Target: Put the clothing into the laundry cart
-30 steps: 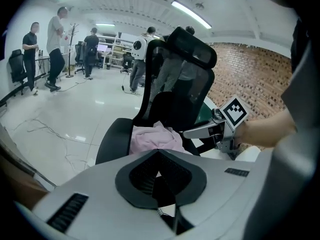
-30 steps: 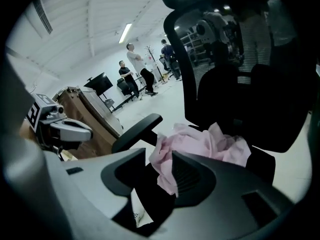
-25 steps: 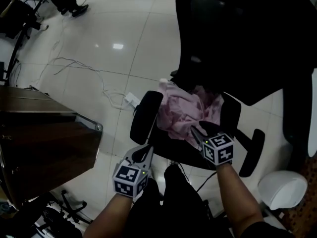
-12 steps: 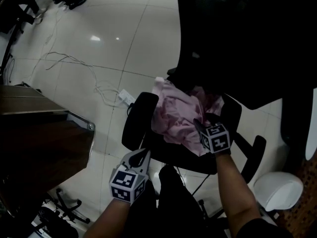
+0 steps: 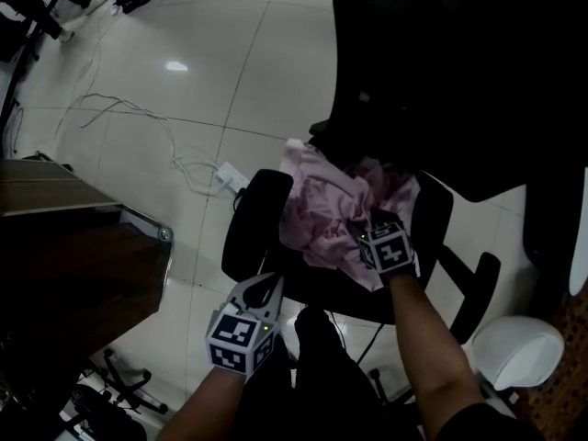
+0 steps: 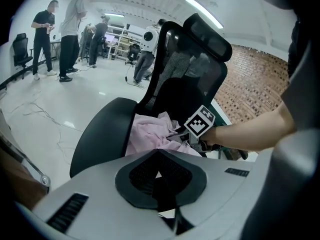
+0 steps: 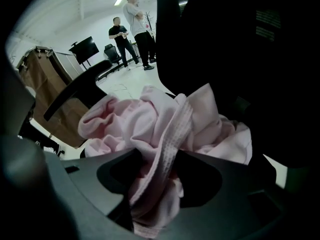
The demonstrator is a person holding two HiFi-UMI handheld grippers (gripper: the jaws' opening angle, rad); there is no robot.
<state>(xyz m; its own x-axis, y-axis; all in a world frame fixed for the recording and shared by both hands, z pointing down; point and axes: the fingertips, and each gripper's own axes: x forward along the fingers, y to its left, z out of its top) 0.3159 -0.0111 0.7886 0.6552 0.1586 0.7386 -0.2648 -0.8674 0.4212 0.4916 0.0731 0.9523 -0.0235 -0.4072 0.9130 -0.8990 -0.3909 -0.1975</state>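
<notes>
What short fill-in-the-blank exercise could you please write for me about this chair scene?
1. The crumpled pink cloth garment lies ____ the black mesh office chair, not under it.
2. The left gripper has its fingers together and holds ____.
3. The glossy tiled floor is ____.
Missing words: on; nothing; white.

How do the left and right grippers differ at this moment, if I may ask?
The right gripper is down in the pink garment on the chair; the left gripper hangs short of it. The right's jaws have just been opening around a fold; the left's are together, empty. Both point downward.
</notes>
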